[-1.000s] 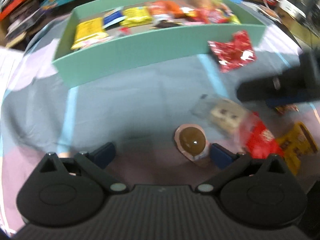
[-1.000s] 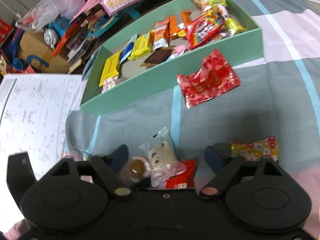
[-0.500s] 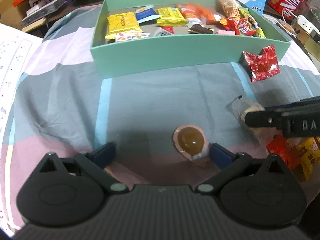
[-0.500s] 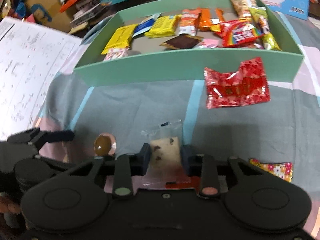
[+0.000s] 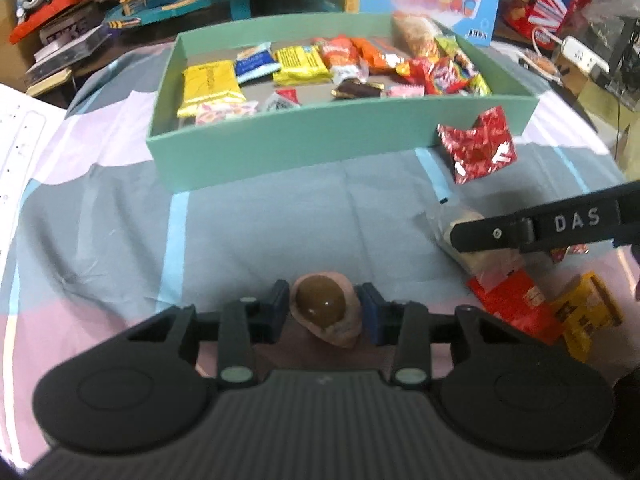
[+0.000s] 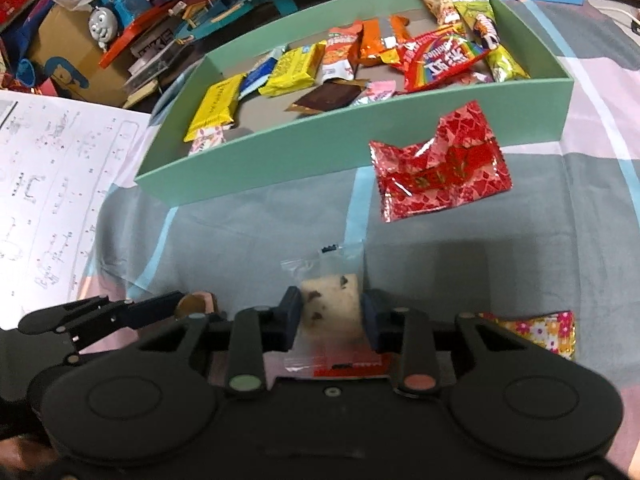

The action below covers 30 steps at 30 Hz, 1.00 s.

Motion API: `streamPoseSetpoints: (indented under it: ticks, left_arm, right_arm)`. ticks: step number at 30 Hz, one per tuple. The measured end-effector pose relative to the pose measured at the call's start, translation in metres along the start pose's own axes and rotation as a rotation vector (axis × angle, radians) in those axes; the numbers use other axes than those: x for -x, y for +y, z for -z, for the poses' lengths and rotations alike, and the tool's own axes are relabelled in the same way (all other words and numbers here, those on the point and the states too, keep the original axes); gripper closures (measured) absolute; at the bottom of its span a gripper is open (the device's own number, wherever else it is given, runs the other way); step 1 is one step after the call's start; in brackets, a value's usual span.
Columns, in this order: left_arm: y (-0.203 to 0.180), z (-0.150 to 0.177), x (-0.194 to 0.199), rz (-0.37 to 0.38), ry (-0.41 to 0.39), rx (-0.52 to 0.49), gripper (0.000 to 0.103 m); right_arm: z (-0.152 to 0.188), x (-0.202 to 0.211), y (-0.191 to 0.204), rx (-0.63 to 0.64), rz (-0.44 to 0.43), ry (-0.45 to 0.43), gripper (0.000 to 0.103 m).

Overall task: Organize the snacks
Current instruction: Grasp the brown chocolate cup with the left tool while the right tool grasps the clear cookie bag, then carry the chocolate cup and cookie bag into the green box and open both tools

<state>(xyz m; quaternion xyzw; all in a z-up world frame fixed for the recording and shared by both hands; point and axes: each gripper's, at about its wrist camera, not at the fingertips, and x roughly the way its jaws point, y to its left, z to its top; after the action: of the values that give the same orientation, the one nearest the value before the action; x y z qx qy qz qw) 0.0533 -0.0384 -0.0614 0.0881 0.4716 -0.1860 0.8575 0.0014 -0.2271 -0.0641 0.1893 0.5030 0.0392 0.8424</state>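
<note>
Both just clamped: left gripper (image 5: 323, 310) on the round brown jelly cup (image 5: 322, 306), right gripper (image 6: 330, 312) on the clear-wrapped nougat (image 6: 330, 307), ready for the mint-green cardboard box (image 5: 304, 146)

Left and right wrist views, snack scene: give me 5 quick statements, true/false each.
1. The left gripper is closed around a brown domed jelly cup. True; its jaws have just been closing.
2. The right gripper holds the red foil packet. False: it grips a clear-wrapped cake; the foil packet lies on the cloth.
3. The green tray is empty. False: it holds many snacks.
4. The red foil packet lies outside the tray, by its front wall. True.
5. A flowered wrapper lies inside the tray. False: it lies on the cloth beside the right gripper.
</note>
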Motion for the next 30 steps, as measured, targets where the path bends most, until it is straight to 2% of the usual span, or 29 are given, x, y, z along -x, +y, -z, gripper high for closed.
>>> streamPoseSetpoints:
  ticks: [2,3,7,14,18,23,28,30]
  left_arm:
    - [0.002,-0.003,0.006,0.013,-0.007,0.007,0.066]
    - [0.003,-0.005,0.009,0.022,-0.007,0.009,0.071]
    - [0.010,-0.016,0.018,0.035,-0.024,0.021,0.071]
    - [0.029,-0.041,0.034,0.053,-0.081,0.069,0.071]
    - [0.040,-0.069,0.038,0.046,-0.132,0.072,0.071]
    - [0.055,-0.121,0.015,0.023,-0.153,0.072,0.071]
    - [0.066,-0.162,-0.026,0.014,-0.118,0.079,0.071]
    - [0.067,-0.169,-0.039,0.010,-0.102,0.074,0.071]
  right_arm:
    - [-0.001,0.004,0.003,0.004,-0.008,-0.008,0.071]
    - [-0.003,0.006,0.004,0.006,-0.016,-0.013,0.071]
    - [-0.014,0.019,0.015,0.027,-0.050,-0.042,0.071]
    - [-0.050,0.034,0.031,0.035,-0.113,-0.097,0.071]
    - [-0.076,0.029,0.037,0.037,-0.115,-0.119,0.071]
    - [-0.117,0.005,0.037,-0.012,-0.114,-0.121,0.071]
    - [-0.150,-0.029,0.034,-0.056,-0.103,-0.106,0.071]
    - [-0.160,-0.042,0.032,-0.071,-0.107,-0.096,0.071]
